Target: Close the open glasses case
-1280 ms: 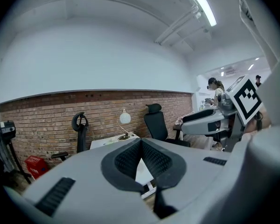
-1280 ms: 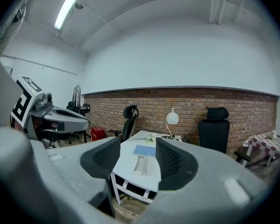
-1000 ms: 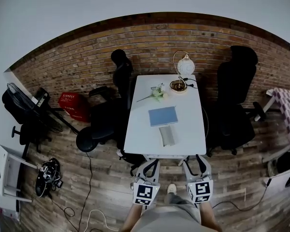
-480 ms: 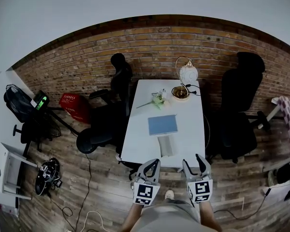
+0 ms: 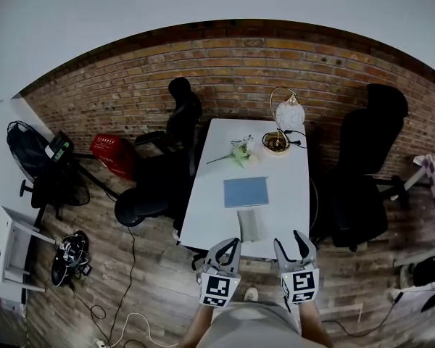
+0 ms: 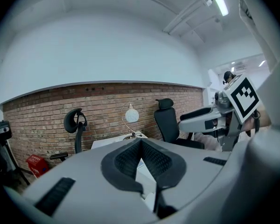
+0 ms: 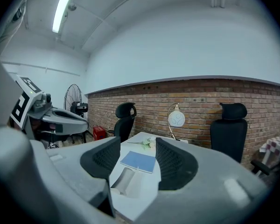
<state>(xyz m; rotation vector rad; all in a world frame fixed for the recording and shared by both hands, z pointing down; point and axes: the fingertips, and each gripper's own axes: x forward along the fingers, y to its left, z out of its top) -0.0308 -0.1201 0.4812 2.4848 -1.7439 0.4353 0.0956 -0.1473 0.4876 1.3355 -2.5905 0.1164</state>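
The grey glasses case point(image 5: 250, 225) lies open near the front edge of the white table point(image 5: 210, 209), just ahead of both grippers. My left gripper point(image 5: 228, 246) hovers before the table's front edge, left of the case, its pads meeting at the tips point(image 6: 140, 143), holding nothing. My right gripper point(image 5: 290, 243) floats to the right of the case with its jaws apart. In the right gripper view the open case point(image 7: 125, 181) shows low between the spread jaws of the right gripper point(image 7: 137, 146), some way ahead of them.
A blue notebook point(image 5: 246, 191) lies behind the case, then a flower sprig point(image 5: 236, 153), a bowl point(image 5: 275, 143) and a white globe lamp point(image 5: 289, 114). Black office chairs point(image 5: 167, 167) point(image 5: 364, 174) flank the table. A red basket point(image 5: 107, 154) and cables lie on the floor to the left.
The view has shifted and the table's front edge now sits closer to both grippers. The grippers keep their places in the frame; jaw states look unchanged.
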